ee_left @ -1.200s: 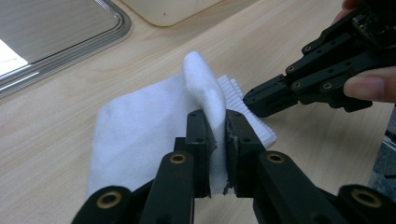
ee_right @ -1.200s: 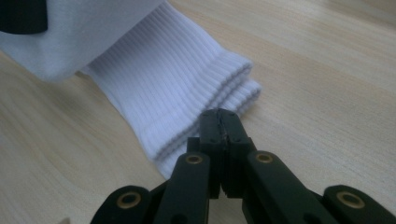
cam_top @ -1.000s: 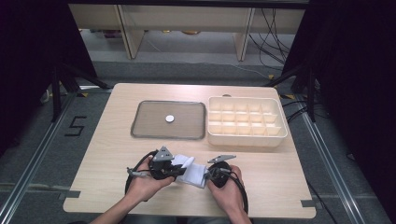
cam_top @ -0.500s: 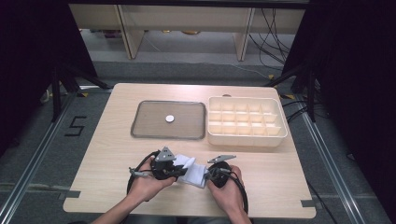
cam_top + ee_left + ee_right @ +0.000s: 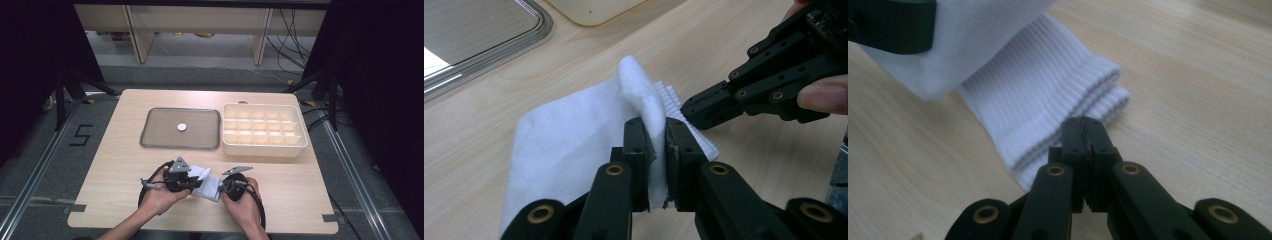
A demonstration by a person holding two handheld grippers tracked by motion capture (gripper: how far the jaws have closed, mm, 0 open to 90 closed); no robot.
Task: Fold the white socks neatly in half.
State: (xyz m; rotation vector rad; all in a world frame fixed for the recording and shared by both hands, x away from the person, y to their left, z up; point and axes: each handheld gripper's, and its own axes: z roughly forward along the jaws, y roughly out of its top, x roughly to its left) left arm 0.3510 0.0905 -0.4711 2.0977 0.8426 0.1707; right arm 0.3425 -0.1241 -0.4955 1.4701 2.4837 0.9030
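My left gripper (image 5: pixel 655 150) pinches the white sock (image 5: pixel 574 145), lying crosswise on the desk (image 5: pixel 125 150); my right gripper (image 5: pixel 1083 131), fingers clenched, sits at its ribbed cuff.

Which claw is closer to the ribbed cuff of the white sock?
Right. The right claw rests shut at the ribbed cuff; the left claw pinches a fold of the white sock, farther from it.

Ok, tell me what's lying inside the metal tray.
One small white round disc lies near the middle of the tray. The rest of its floor looks bare; nothing covers any part of it.
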